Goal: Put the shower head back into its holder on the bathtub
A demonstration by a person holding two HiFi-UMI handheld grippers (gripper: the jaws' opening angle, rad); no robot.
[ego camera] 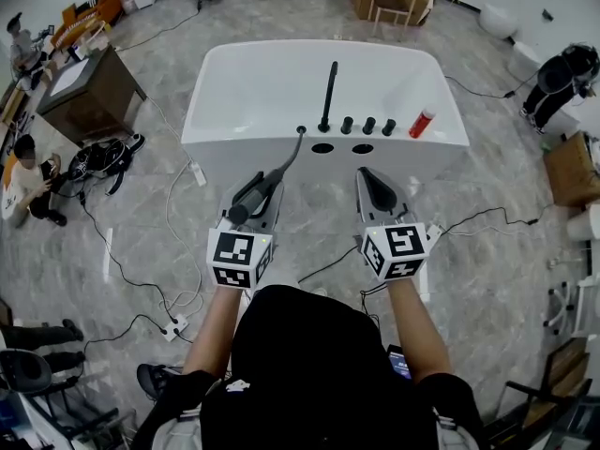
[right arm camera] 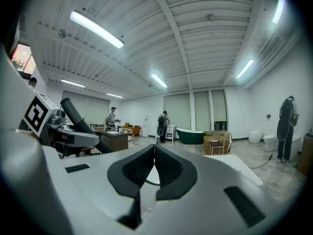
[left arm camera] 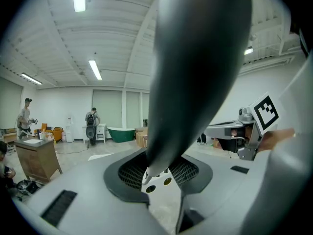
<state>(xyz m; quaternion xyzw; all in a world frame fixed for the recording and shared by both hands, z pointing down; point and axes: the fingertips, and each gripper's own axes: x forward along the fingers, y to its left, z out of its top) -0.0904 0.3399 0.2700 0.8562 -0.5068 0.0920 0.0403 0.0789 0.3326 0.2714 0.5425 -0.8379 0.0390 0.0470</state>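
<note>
A white bathtub (ego camera: pixel 225 82) stands ahead of my tongs. The left tongs (ego camera: pixel 265 184) clamp the dark grey shower head (left arm camera: pixel 195 72), which blocks their view; the right tongs (right arm camera: pixel 154 155) are pressed together.

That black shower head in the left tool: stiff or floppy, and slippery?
The shower head looks rigid and smooth, so it may twist in the left tool. Its hose curves to the bathtub, so it probably bends and may tug back.

Bare floor (ego camera: pixel 319 204) before bathtub (ego camera: pixel 234 143); faucet (ego camera: pixel 329 97), knobs (ego camera: pixel 368 125), red bottle (ego camera: pixel 422 123) along its near rim.
</note>
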